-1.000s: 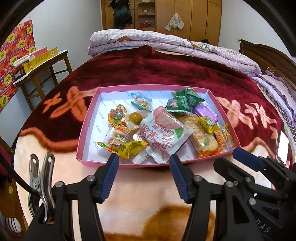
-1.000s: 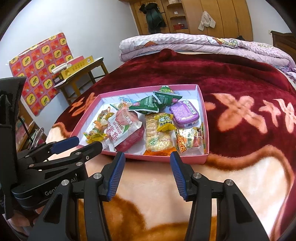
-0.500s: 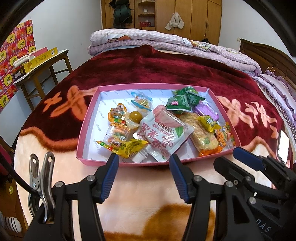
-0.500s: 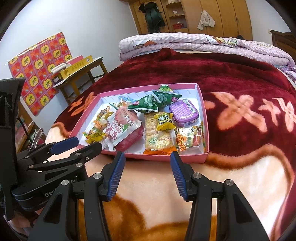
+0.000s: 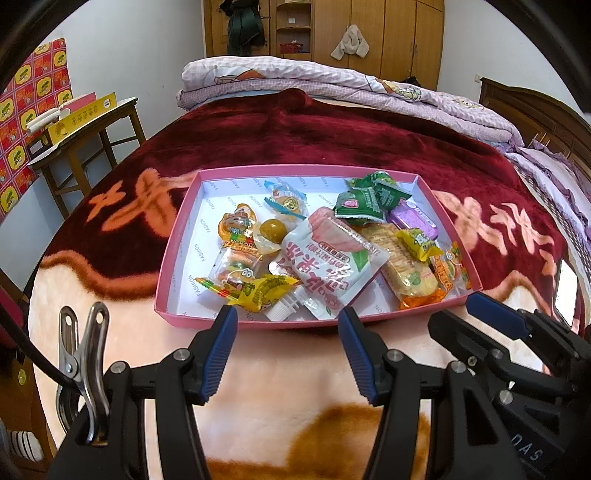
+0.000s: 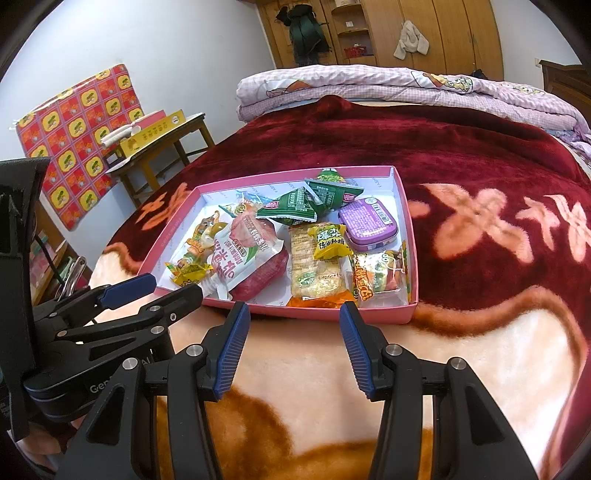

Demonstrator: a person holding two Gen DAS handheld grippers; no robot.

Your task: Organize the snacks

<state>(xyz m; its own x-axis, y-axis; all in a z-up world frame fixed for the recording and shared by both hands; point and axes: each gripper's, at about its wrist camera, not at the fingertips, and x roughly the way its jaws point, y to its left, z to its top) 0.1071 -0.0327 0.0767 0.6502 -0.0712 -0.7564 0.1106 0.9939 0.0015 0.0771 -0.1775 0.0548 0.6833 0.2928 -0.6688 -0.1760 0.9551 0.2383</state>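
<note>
One pink tray (image 5: 168,284) holds one purple tin (image 6: 367,220) and two green packets (image 6: 291,205) — both grippers (image 5: 286,325) (image 6: 293,321) spread, empty.

**Plush, Paperboard and Glossy Film**

The blanket (image 5: 332,155) on the bed looks like thick plush cloth, its nap fuzzy and matt. The pink box tray (image 5: 173,254) appears to be matt paperboard, lined with smooth white printed paper. The snack wrappers gleam: the white pouch (image 5: 328,266) is glossy plastic film, the green packets (image 6: 306,201) slightly crinkled foil-like film. The purple tin (image 6: 367,221) has a smooth satin lid. Each hand-held gripper, left (image 5: 286,350) and right (image 6: 291,349), is matt black plastic with ribbed blue pads (image 6: 231,350) and shiny metal screws. The spring clip (image 5: 85,350) is polished metal. The wardrobe (image 5: 388,33) is smooth varnished wood.
</note>
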